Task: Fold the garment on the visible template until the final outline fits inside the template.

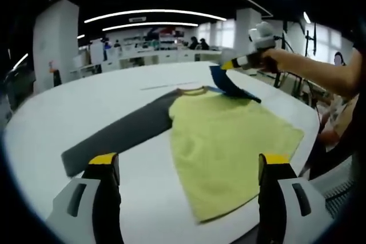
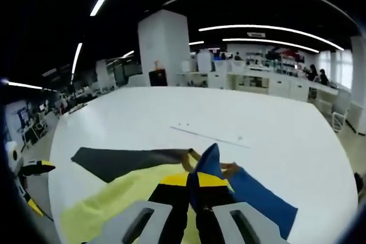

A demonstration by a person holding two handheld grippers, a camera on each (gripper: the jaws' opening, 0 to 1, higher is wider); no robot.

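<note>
A garment lies flat on the white table (image 1: 68, 112): yellow body (image 1: 229, 141), dark grey sleeve (image 1: 126, 132) stretched out to the left, blue sleeve (image 1: 229, 84) at the far side. My right gripper (image 1: 227, 66), held in a person's hand, is shut on the blue sleeve and holds it lifted off the table. In the right gripper view the blue sleeve (image 2: 257, 198) rises between the shut jaws of that gripper (image 2: 194, 186), with the yellow body (image 2: 114, 198) and the grey sleeve (image 2: 120, 161) beyond. My left gripper (image 1: 189, 161) hovers open over the garment's near edge, holding nothing; it also appears as the left gripper (image 2: 31, 178).
A thin marked line (image 1: 166, 86) runs across the table beyond the collar (image 1: 191, 90). The person's arm (image 1: 314, 72) reaches in from the right. The table's rounded edge (image 1: 274, 210) is close to the garment's near hem. Desks, pillars and seated people fill the room behind.
</note>
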